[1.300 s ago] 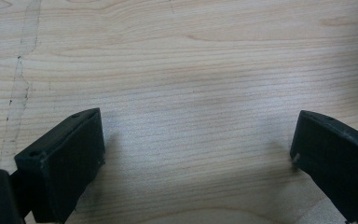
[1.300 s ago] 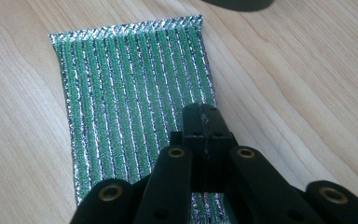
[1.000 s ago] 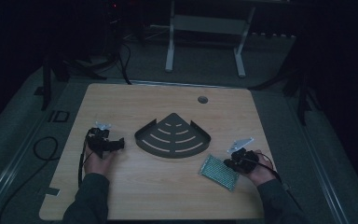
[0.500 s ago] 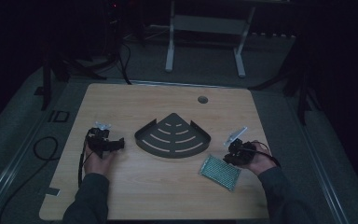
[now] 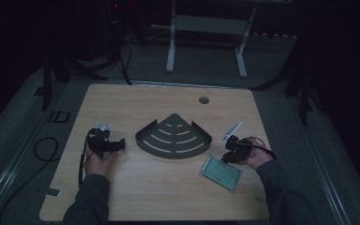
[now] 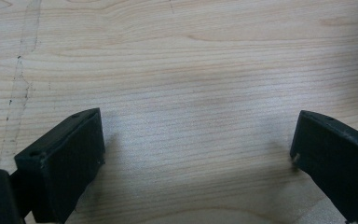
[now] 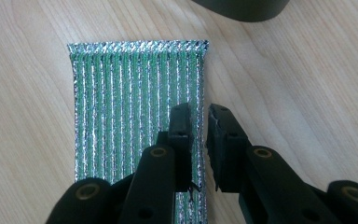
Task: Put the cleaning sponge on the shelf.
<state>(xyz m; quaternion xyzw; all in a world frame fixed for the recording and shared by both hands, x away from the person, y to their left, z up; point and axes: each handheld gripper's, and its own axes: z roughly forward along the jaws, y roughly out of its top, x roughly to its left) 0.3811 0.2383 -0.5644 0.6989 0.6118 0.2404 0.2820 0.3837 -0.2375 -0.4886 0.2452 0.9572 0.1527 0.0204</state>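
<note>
Green-and-silver ribbed pad [image 7: 135, 112] is lying flat on the worktop [image 5: 168, 192], front right, just beside the dark fan-shaped rack [image 5: 174, 137] at centre. Right tongs [image 7: 199, 116] are sitting over the pad's right edge, jaws nearly together with the edge in the gap; can't tell if gripping. Left tongs [image 6: 196, 140] are resting wide apart over bare wood, left of the rack.

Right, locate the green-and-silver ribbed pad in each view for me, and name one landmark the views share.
High view: the green-and-silver pad lies flat at the table's lower right, beside the right gripper.
Right gripper view: the pad runs from upper left to the bottom edge, its right edge at the nearly closed jaws.
Left gripper view: not in it; bare wood between wide-open jaws.
Shared landmark: the dark corner shelf, its edge at top of the right gripper view.
</note>
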